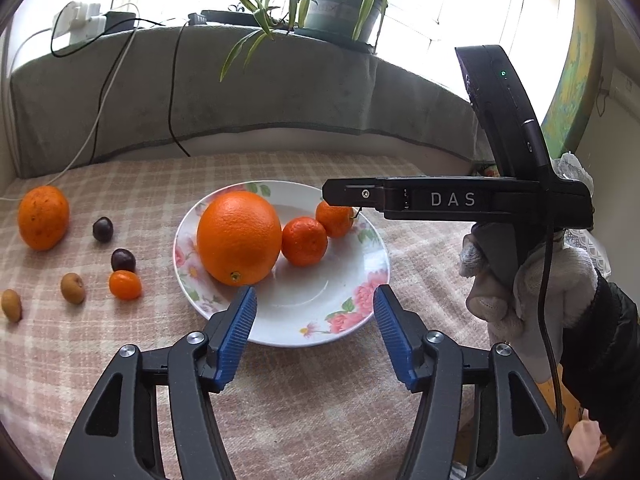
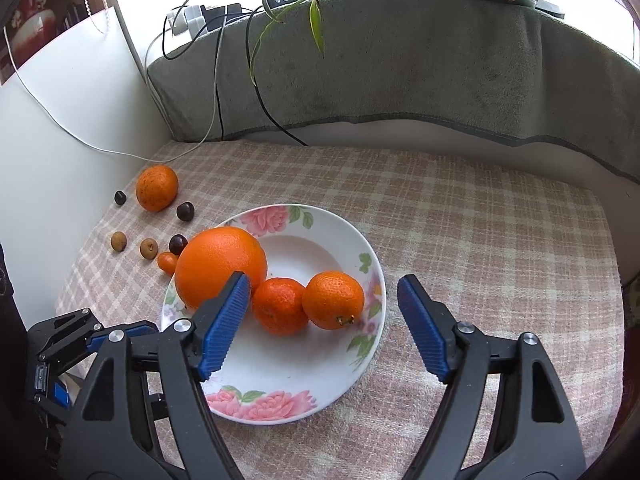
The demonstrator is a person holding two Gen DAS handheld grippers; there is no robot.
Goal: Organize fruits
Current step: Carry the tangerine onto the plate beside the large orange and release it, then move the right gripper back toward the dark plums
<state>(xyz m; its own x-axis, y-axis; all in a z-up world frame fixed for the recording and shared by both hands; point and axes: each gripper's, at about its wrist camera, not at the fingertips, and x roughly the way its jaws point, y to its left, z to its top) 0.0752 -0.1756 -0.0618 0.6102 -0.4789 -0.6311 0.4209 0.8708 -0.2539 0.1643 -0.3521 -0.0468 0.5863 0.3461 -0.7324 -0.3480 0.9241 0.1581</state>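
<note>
A white floral plate (image 1: 344,300) (image 2: 280,372) holds a large orange (image 1: 239,238) (image 2: 220,266) and two mandarins (image 1: 305,241) (image 2: 279,305), (image 1: 335,219) (image 2: 333,300). My left gripper (image 1: 316,320) is open over the plate's near rim, nothing between its blue pads. My right gripper (image 2: 324,320) is open just above the plate, the two mandarins lying beyond its gap. On the cloth to the left lie a spotted orange (image 1: 43,217) (image 2: 157,187), a kumquat (image 1: 125,285) (image 2: 167,262), dark cherries (image 1: 103,229) (image 2: 185,211) and brown longans (image 1: 72,288) (image 2: 149,248).
A checked cloth (image 2: 480,220) covers the table. Behind it a grey-draped sill (image 1: 280,92) carries a potted plant (image 1: 340,4), chargers and hanging cables (image 1: 176,92). A gloved hand (image 1: 532,292) holds the right gripper's body at the right of the left wrist view. A white wall (image 2: 80,120) bounds the left.
</note>
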